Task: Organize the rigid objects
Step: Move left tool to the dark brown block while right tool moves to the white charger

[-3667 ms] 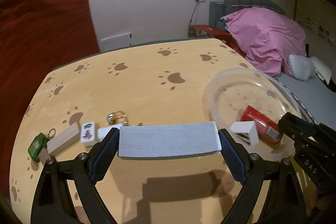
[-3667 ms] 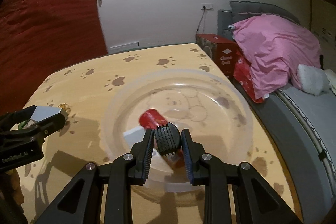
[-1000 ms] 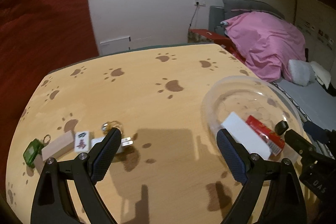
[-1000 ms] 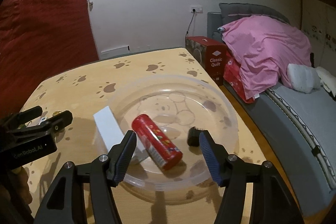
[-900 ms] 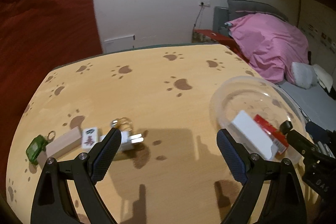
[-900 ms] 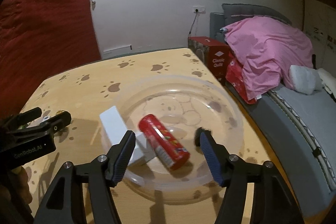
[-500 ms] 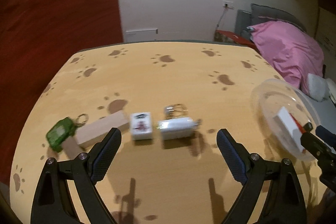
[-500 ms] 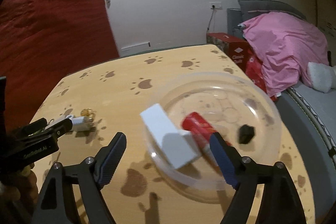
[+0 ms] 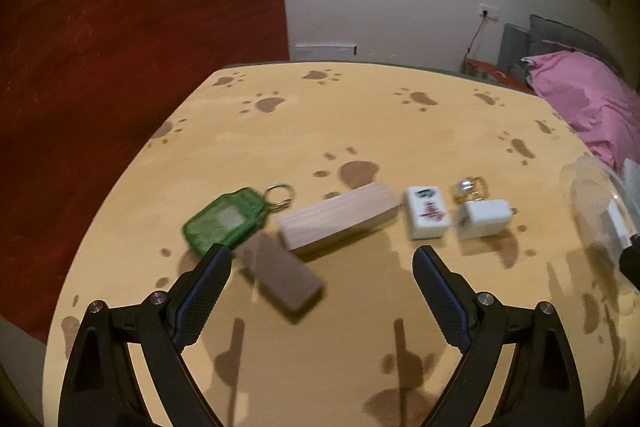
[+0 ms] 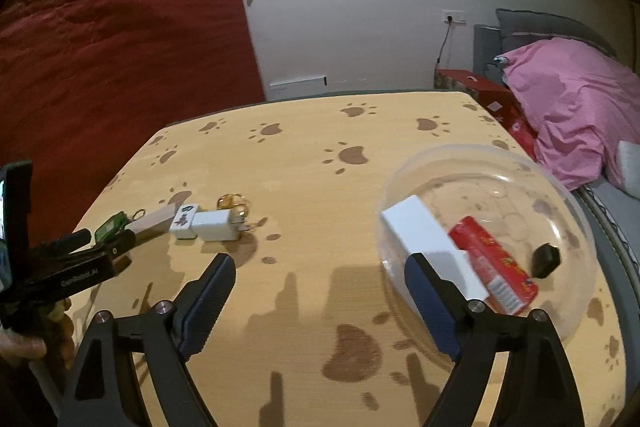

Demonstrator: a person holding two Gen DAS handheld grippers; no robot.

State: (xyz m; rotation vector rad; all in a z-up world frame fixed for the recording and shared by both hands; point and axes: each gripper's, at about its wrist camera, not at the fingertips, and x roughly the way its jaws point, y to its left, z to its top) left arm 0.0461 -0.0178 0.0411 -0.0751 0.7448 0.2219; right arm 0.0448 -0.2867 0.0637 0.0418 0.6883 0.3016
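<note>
My left gripper [image 9: 322, 259] is open and empty, just short of a row of small objects on the paw-print table: a green key tag [image 9: 224, 221], a brown block [image 9: 282, 273], a pale wooden block [image 9: 338, 215], a mahjong tile [image 9: 426, 211], a white charger plug [image 9: 482, 219] and a gold ring [image 9: 470, 185]. My right gripper [image 10: 318, 271] is open and empty over bare table, left of the clear bowl [image 10: 436, 167]. The bowl holds a white block [image 10: 424, 231], a red can [image 10: 494, 259] and a small black piece [image 10: 546, 259].
The table [image 10: 320, 147] ends at a red curtain [image 10: 120, 47] on the left. A bed with a pink quilt [image 10: 572, 107] and a red box [image 10: 496, 99] stand on the right. The left gripper's body [image 10: 68, 267] shows at the right wrist view's left edge.
The left gripper has let go of the white block into the bowl and swung left to the row of small objects. The right gripper has released the black piece and drawn back left.
</note>
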